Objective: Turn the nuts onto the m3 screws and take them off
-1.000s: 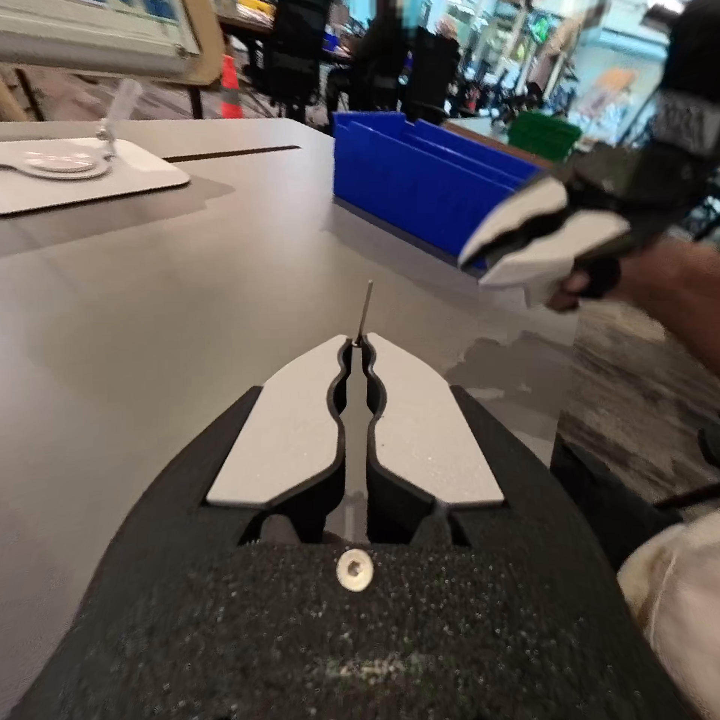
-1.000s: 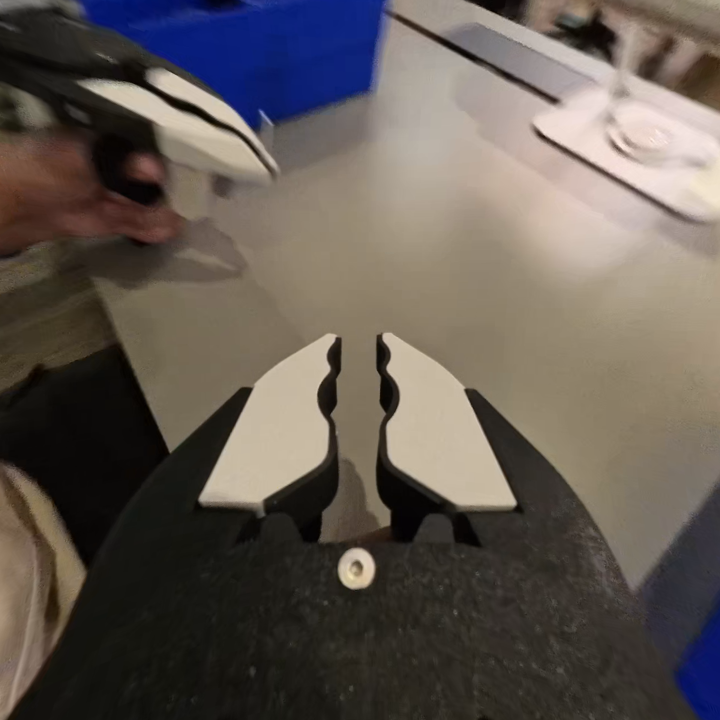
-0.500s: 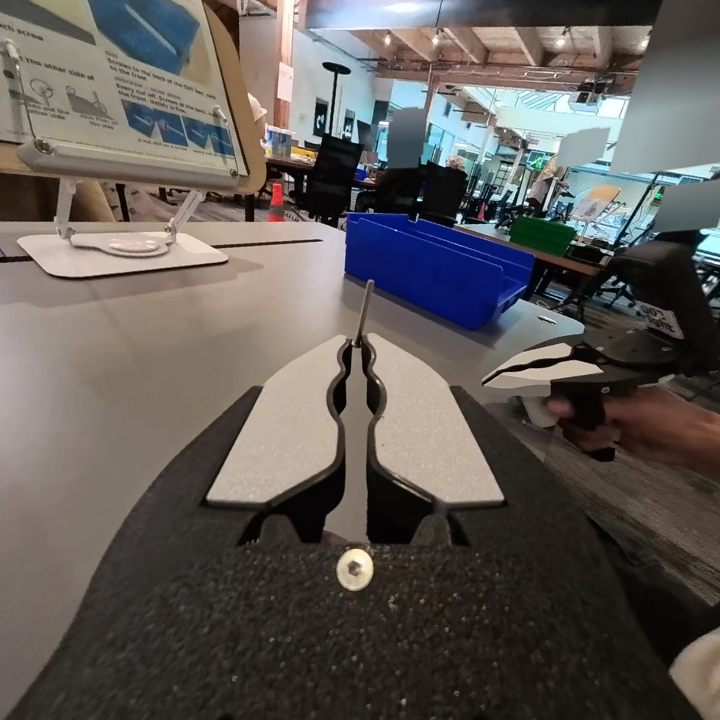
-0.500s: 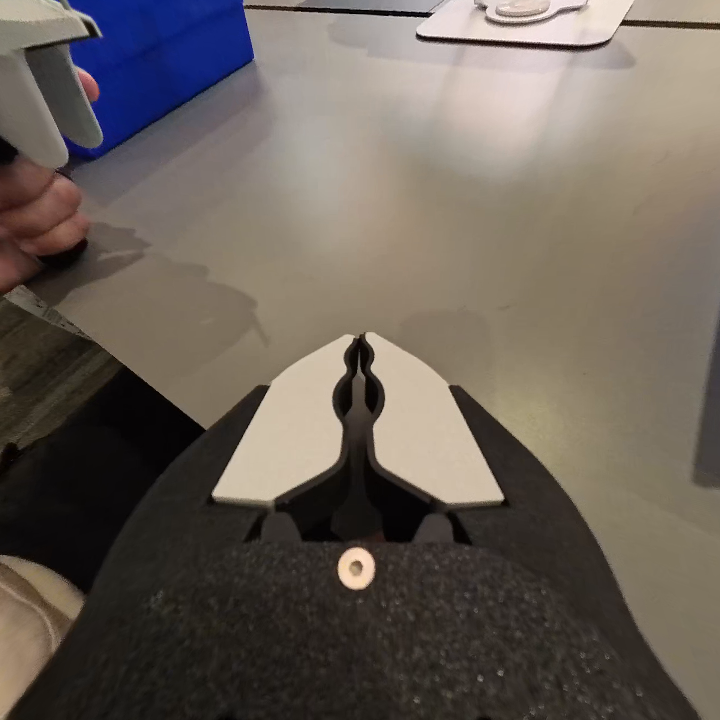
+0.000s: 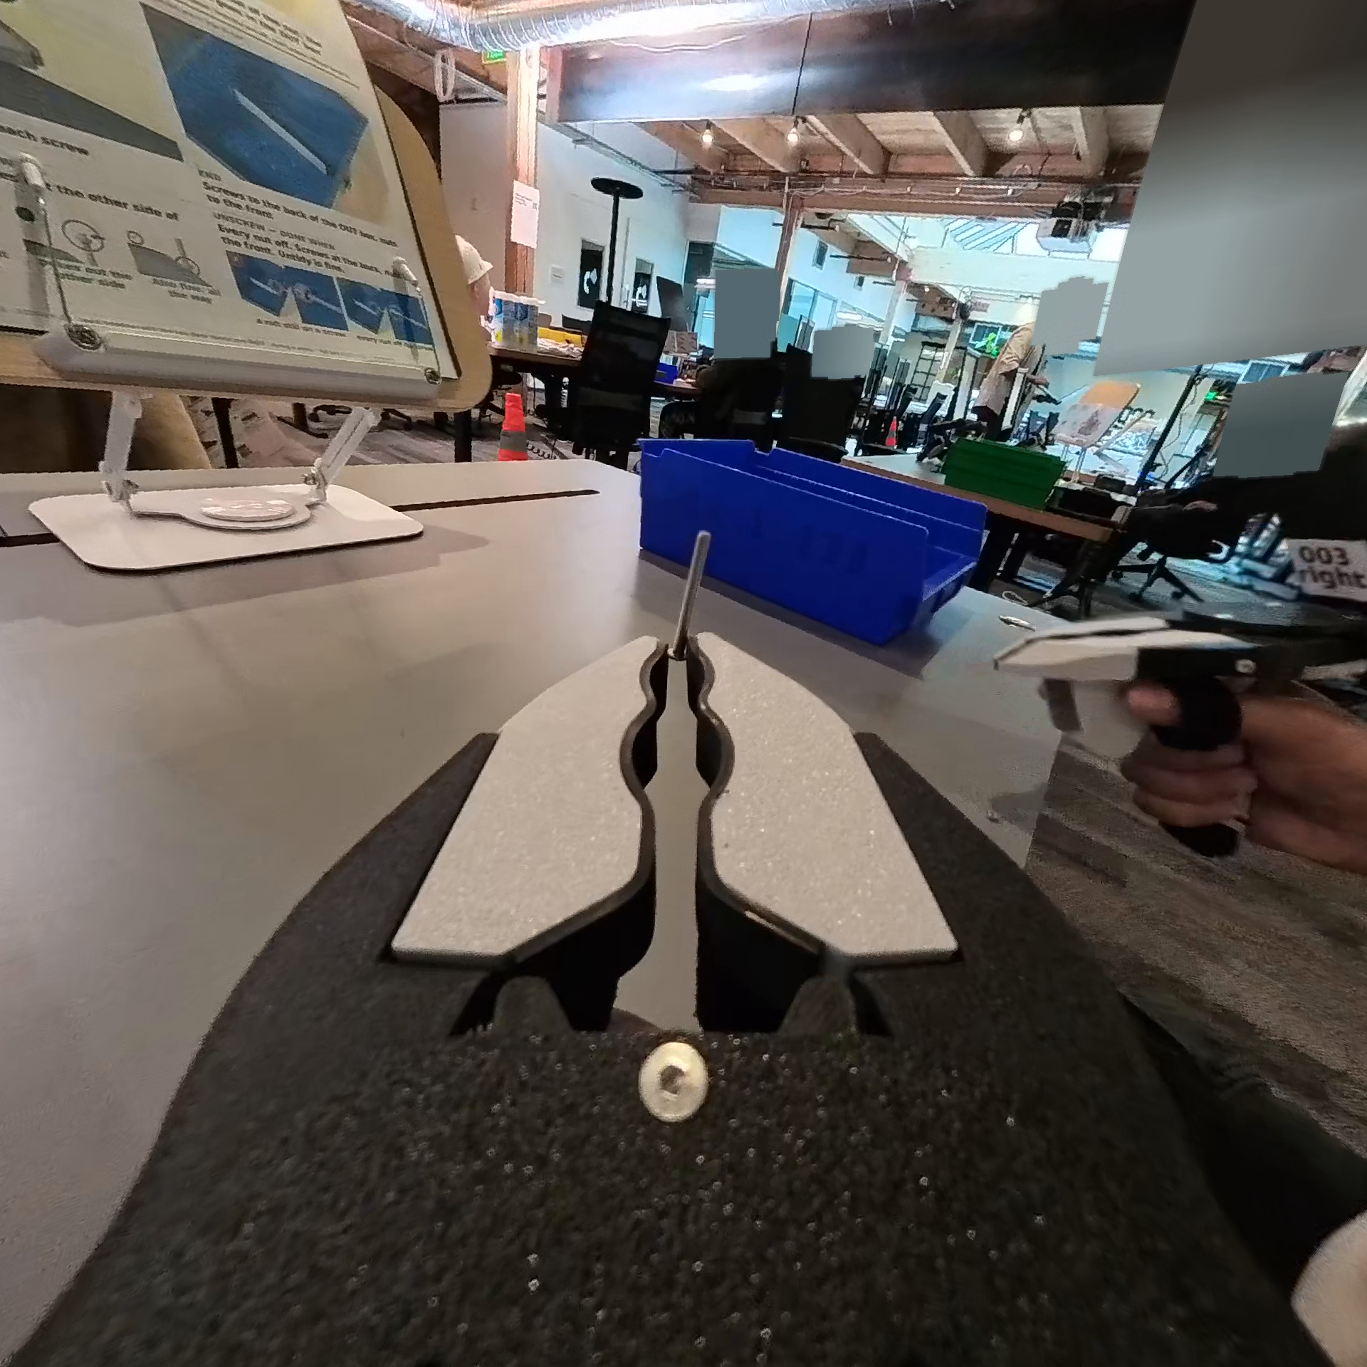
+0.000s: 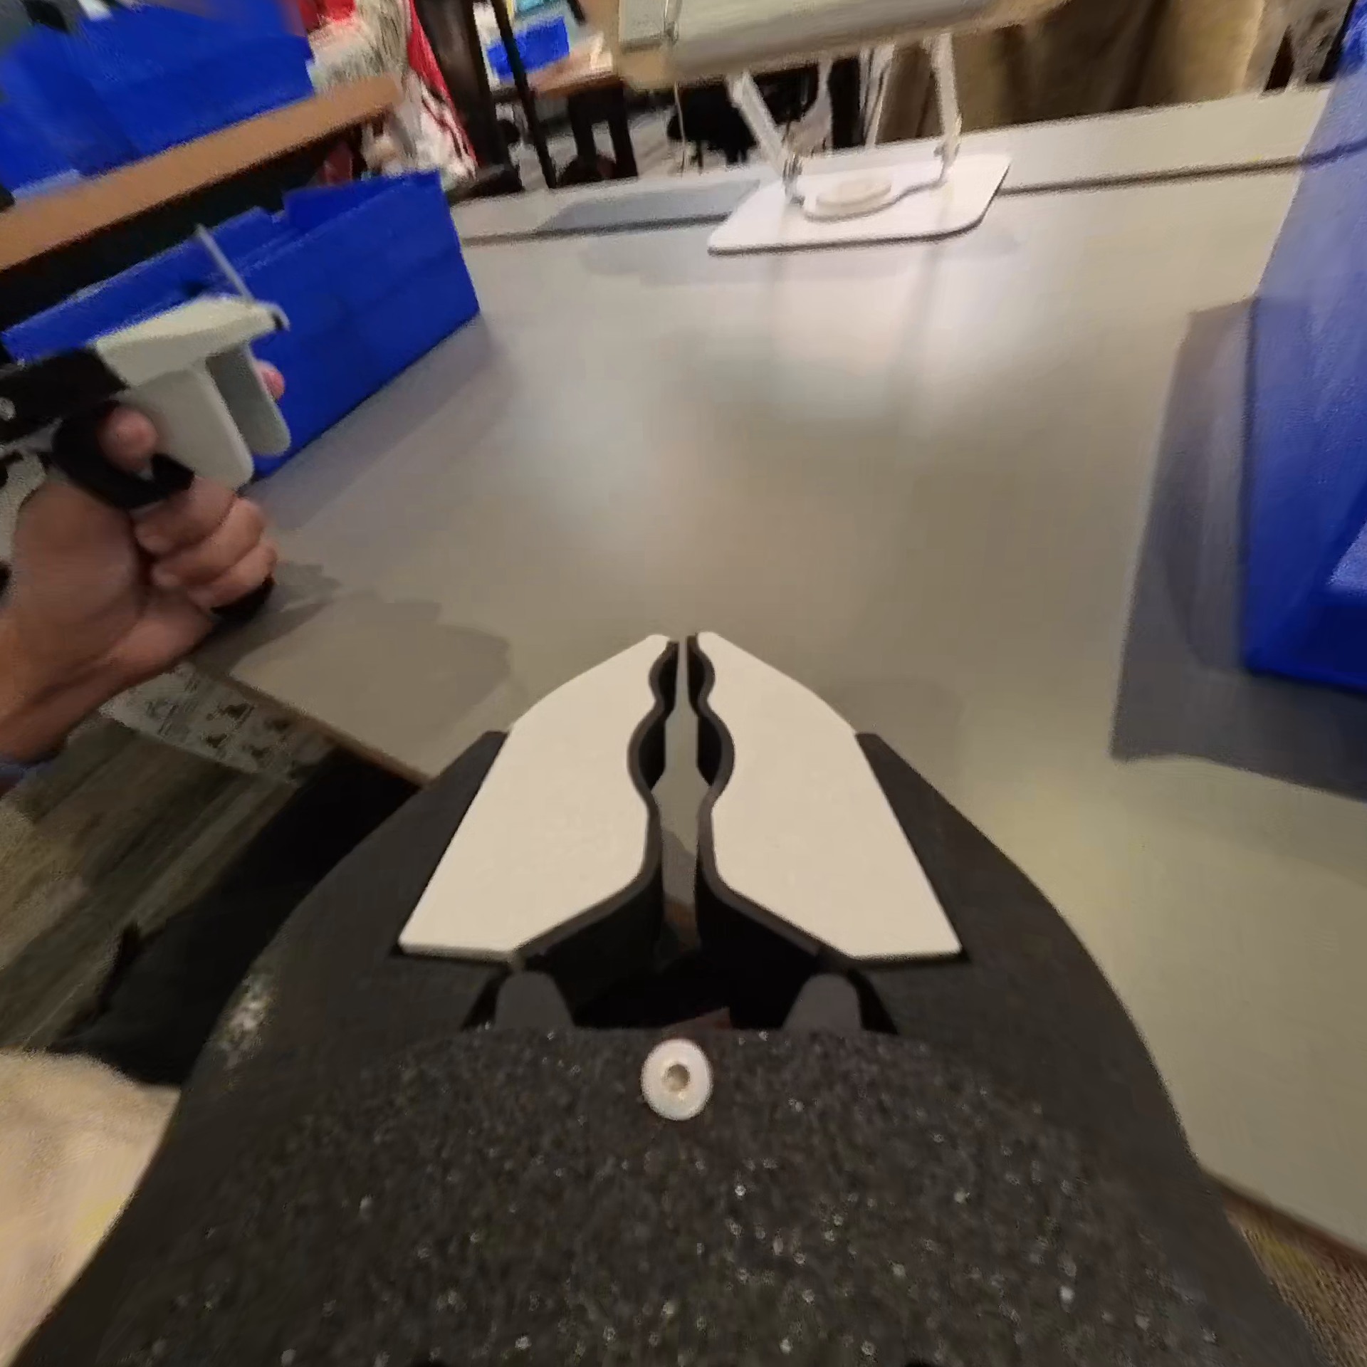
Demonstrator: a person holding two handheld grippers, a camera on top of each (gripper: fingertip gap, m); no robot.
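Note:
My left gripper [image 5: 679, 651] is shut on a thin metal screw [image 5: 695, 584], which sticks up and forward from its fingertips above the grey table [image 5: 296, 703]. It also shows at the left of the right wrist view [image 6: 275, 319], held in a hand, with the screw [image 6: 222, 270] pointing up. My right gripper [image 6: 682, 642] has its jaws almost together with a hairline gap. Nothing shows between its tips, and no nut is visible. It also shows in the left wrist view [image 5: 1000, 657], off the table's right edge, level with and apart from the screw.
A blue bin [image 5: 806, 547] stands on the table behind the screw and shows in the right wrist view [image 6: 355, 296]. Another blue bin [image 6: 1317, 444] stands at the right. An instruction board on a white stand [image 5: 222, 518] is at the back. The table's edge [image 6: 325, 740] is close.
My right gripper went from open to shut and has dropped lower beside the table edge. Both views tilted up towards the room. My left gripper still holds the screw.

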